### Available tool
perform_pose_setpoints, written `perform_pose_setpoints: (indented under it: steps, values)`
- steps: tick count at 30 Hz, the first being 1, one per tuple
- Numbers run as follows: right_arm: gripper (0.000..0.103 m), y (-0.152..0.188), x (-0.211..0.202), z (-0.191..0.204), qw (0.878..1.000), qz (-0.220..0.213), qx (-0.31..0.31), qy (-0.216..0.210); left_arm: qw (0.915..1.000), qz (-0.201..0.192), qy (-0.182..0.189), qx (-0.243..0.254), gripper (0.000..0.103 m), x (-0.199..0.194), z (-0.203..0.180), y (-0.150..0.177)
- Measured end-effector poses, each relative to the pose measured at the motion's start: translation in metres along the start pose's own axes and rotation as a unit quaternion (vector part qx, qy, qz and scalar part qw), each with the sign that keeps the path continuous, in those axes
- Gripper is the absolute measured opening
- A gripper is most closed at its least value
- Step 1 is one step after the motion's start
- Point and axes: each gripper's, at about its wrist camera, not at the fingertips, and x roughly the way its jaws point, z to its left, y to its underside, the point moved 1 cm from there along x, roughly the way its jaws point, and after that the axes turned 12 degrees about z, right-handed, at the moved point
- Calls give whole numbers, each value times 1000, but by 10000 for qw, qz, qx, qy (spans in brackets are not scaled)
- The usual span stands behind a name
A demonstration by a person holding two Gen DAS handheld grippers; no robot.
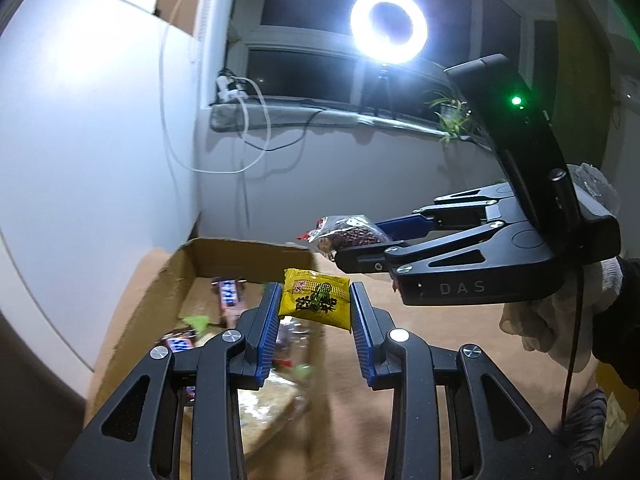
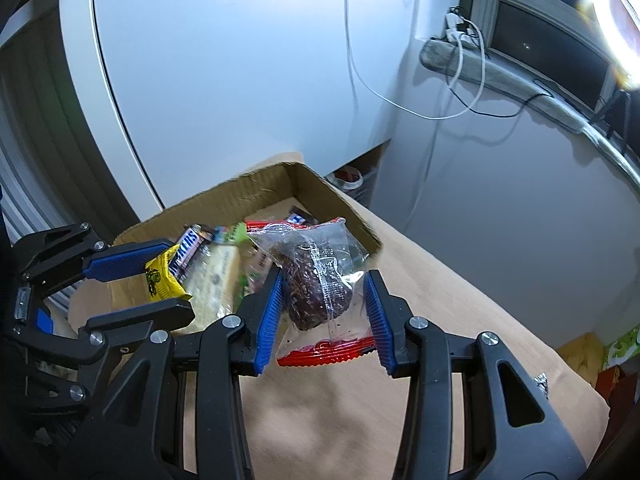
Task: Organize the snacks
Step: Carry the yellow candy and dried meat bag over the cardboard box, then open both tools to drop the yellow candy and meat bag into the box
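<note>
My left gripper (image 1: 314, 294) is shut on a small yellow snack packet (image 1: 315, 298) with green and black print, held above the near edge of an open cardboard box (image 1: 160, 280). In the right wrist view the same yellow packet (image 2: 160, 276) shows at the left between the left gripper's (image 2: 160, 276) blue pads. My right gripper (image 2: 324, 280) is shut on a clear bag with red ends holding a dark chocolate cake (image 2: 316, 284), just in front of the cardboard box (image 2: 332, 200). From the left wrist view the right gripper (image 1: 348, 240) and its cake bag (image 1: 348, 232) hang to the right of the box.
Inside the box lie chocolate bars (image 2: 190, 248), a pale wafer pack (image 2: 216, 276) and other wrappers. The box stands on a tan table (image 2: 420, 280) beside a white wall. A lit ring light (image 1: 389, 22) stands on the windowsill, cables hang down the wall, and a gloved hand (image 1: 560, 308) holds the right gripper.
</note>
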Motion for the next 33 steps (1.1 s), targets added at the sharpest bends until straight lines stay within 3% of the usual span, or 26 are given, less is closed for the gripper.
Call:
perform_pose_setpoints:
  steps: [20, 22, 24, 26, 33]
  values:
    - [43, -29, 35, 21, 9995, 175, -95, -264, 9981, 84, -407, -459, 33, 2, 49, 13]
    - [49, -29, 35, 22, 9995, 166, -78, -239, 9977, 80, -454, -490, 37, 3, 50, 12]
    - [66, -30, 34, 20, 9997, 119, -41, -188, 9975, 56, -480, -508, 46, 2, 50, 12]
    - [71, -30, 31, 18, 9999, 55, -3, -164, 9975, 44, -499, -500, 53, 2, 49, 12]
    - [72, -27, 25, 10, 9999, 5, 86, -102, 9976, 35, -511, -465, 55, 4, 45, 10]
